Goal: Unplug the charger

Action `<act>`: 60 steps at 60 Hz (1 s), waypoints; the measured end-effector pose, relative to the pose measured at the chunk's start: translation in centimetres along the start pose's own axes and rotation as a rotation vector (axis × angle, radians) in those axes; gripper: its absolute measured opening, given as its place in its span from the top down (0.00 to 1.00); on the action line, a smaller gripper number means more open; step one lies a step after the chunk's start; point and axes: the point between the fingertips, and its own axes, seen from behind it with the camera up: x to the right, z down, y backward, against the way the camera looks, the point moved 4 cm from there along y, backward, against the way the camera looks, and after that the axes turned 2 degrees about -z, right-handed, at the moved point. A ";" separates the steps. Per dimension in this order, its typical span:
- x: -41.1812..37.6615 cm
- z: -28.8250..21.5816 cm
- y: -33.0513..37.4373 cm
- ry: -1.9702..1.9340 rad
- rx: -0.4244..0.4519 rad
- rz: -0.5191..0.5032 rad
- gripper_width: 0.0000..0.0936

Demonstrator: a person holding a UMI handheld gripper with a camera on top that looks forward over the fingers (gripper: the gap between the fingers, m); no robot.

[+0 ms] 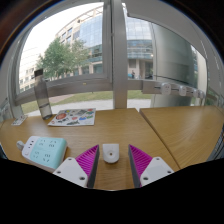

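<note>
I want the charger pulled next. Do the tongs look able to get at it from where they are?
Probably yes. The tongs stand open, and the white charger sits on the wooden table just ahead, in line with the gap between them. Nothing lies between; the power strip is off to the side.

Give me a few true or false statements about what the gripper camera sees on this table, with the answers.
1. A white charger lies just ahead of the gripper, in line with the gap between its fingers. True.
2. The gripper is shut on the charger. False: its fingers stand apart and the charger rests on the table.
3. A power strip lies beside the charger on the table. True.
4. The power strip is black. False: it is pale, whitish green.
5. A printed sheet lies farther back, towards the window. True.
</note>
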 end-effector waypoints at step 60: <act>-32.8 5.5 26.3 0.080 0.020 -0.220 0.15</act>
